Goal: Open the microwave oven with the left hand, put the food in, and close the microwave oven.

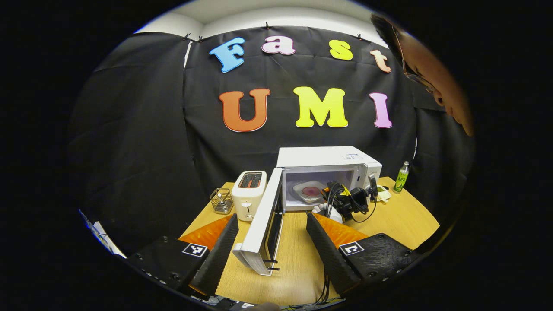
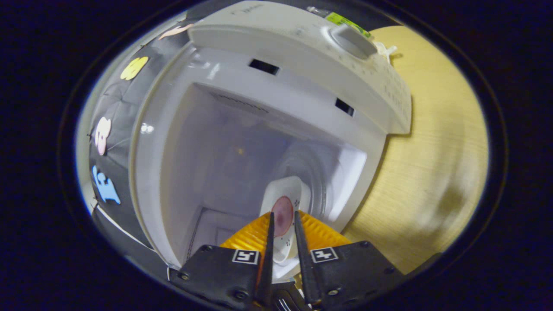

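My right tool (image 2: 283, 235), clenched on the plate (image 2: 285, 207) inside the microwave (image 2: 276, 86), should set it flat before letting go.

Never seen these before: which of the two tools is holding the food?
The right tool: its fingers pinch the white plate of food inside the microwave. The left tool is spread wide open, holding nothing.

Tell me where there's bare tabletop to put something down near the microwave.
Bare table lies in front, between the open door and the right gripper; more right of the microwave, before the bottle. It's crowded around the toaster and wire basket.
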Tool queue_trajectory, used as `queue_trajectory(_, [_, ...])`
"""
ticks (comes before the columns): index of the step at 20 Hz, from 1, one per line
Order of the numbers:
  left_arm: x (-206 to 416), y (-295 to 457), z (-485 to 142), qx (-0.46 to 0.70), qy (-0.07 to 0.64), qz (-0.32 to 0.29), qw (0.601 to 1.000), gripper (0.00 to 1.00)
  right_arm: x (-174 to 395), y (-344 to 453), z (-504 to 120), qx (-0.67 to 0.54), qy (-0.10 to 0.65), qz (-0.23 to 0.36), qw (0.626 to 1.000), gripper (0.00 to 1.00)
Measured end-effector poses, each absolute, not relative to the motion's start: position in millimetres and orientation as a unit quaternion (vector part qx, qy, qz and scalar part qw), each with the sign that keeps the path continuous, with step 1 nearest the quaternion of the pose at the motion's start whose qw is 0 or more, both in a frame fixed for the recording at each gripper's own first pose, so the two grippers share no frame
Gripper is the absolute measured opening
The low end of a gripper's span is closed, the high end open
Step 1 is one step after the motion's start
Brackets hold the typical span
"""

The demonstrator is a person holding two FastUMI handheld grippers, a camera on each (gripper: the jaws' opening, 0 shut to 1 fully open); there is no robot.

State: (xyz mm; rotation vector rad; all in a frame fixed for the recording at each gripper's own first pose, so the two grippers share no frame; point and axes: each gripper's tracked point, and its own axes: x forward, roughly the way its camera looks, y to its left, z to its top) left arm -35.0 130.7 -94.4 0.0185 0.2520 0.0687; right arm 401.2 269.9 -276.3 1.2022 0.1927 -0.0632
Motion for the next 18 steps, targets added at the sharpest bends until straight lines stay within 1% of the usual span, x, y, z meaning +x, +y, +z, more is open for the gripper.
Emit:
queue_trajectory(1, [-36,130,-91,0.009,0.123,0.034,0.992,0.95,395,267,-266,0.55,0.078,-0.024,0.831,0.31])
queue_trajectory(3, [-38,130,-86,0.012,0.117,0.035,0.992,0.95,381,262,-249,0.515,0.073,-0.013,0.854,0.74])
queue_trajectory(4, [-37,131,-81,0.013,0.114,0.036,0.993,0.95,372,260,-242,0.494,0.077,-0.007,0.866,0.92])
queue_trajectory(5, [-37,131,-77,0.011,0.11,0.035,0.993,0.95,364,256,-234,0.467,0.077,-0.004,0.881,0.96])
queue_trajectory(6, [-38,129,-74,0.008,0.107,0.033,0.994,0.95,355,249,-227,0.437,0.085,-0.007,0.895,0.86])
queue_trajectory(7, [-39,128,-67,0.004,0.102,0.031,0.994,0.95,345,241,-219,0.397,0.092,-0.004,0.913,0.98])
queue_trajectory(9, [-40,128,-53,-0.001,0.087,0.028,0.996,0.95,328,227,-191,0.334,0.08,0.008,0.939,0.98])
queue_trajectory(10, [-38,129,-46,0.001,0.078,0.03,0.997,0.95,318,219,-178,0.304,0.074,0.014,0.95,0.88])
queue_trajectory(11, [-38,132,-41,0.004,0.071,0.034,0.997,0.95,309,211,-167,0.276,0.072,0.02,0.958,0.89])
queue_trajectory(12, [-38,133,-39,0.007,0.066,0.036,0.997,0.95,298,200,-158,0.25,0.074,0.025,0.965,1.0])
queue_trajectory(13, [-38,134,-38,0.006,0.062,0.035,0.997,0.95,286,190,-149,0.221,0.074,0.026,0.972,0.9])
queue_trajectory(14, [-37,135,-37,0.002,0.06,0.034,0.998,0.95,274,177,-141,0.194,0.075,0.027,0.978,1.0])
queue_trajectory(15, [-36,137,-36,-0.002,0.057,0.035,0.998,0.95,261,161,-133,0.166,0.072,0.023,0.983,0.9])
queue_trajectory(16, [-36,140,-35,-0.005,0.054,0.035,0.998,0.95,247,146,-127,0.143,0.072,0.021,0.987,1.0])
queue_trajectory(17, [-35,145,-36,-0.005,0.052,0.041,0.998,0.95,233,133,-121,0.124,0.072,0.021,0.989,0.9])
queue_trajectory(18, [-35,150,-37,-0.003,0.051,0.046,0.998,0.95,221,120,-116,0.106,0.076,0.017,0.991,1.0])
